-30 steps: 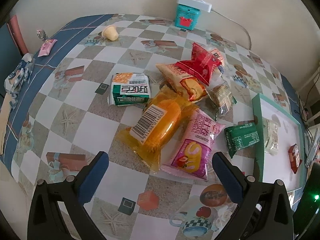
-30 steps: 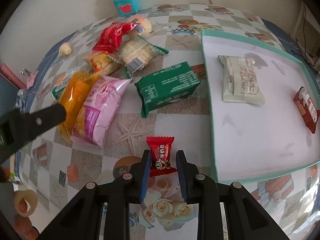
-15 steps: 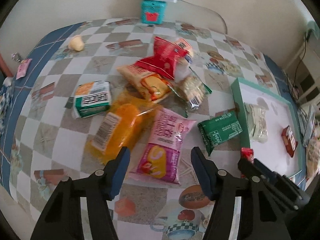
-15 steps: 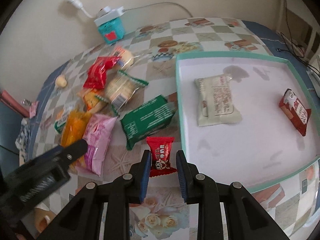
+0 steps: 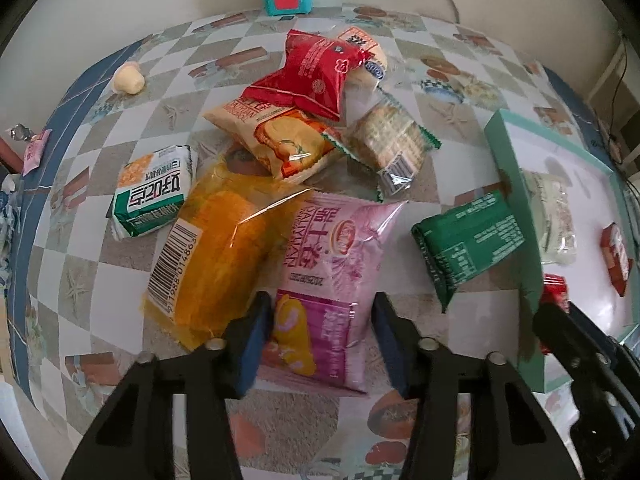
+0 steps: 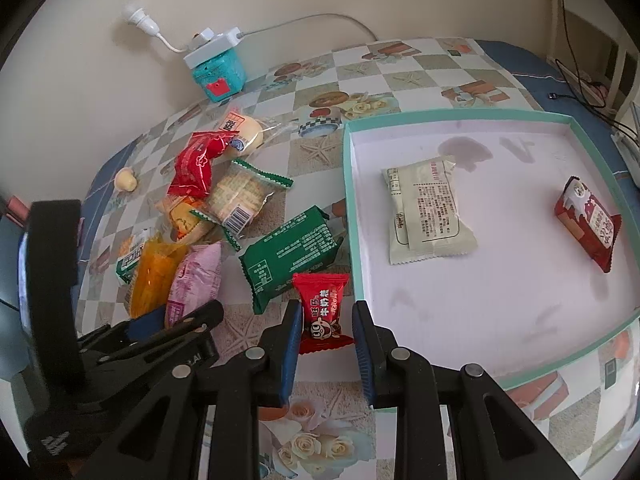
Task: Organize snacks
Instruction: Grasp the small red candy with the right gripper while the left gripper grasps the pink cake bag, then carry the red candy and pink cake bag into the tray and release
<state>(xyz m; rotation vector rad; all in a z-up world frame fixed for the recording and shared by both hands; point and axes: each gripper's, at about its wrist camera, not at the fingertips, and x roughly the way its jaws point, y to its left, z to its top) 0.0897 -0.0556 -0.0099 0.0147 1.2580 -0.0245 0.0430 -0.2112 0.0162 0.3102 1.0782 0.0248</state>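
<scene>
We work on a table covered by a checked, printed oilcloth (image 6: 420, 64), pushed against a plain cream wall. The largest item is the shallow teal-rimmed tray (image 6: 347, 184), white and matte inside, holding a pale flat packet (image 6: 428, 212) and a dark red bar (image 6: 588, 224).

Change since half a second ago: the left gripper (image 5: 320, 332) has closed in on the pile, and its jaws now straddle the lower end of the pink packet (image 5: 332, 272), still apart, blue pads beside the film. Whether they already press it we cannot tell. The right gripper (image 6: 325, 322) has carried the small red candy (image 6: 322, 308) nearer the tray's near-left wall; its jaws stay clamped on the wrapper's lower half, with the candy lifted just short of the rim. We judge one drop into the tray imminent and the next pick being set up in parallel.

Materials, large to small: orange cake pack (image 5: 216, 256), glossy crinkled film, soft contents; pink packet, puffed and slippery (likely to slide if pinched at the seam); green pack (image 5: 468, 240), firm brick shape, matte foil; candy, pillow-shaped with serrated ends.
</scene>
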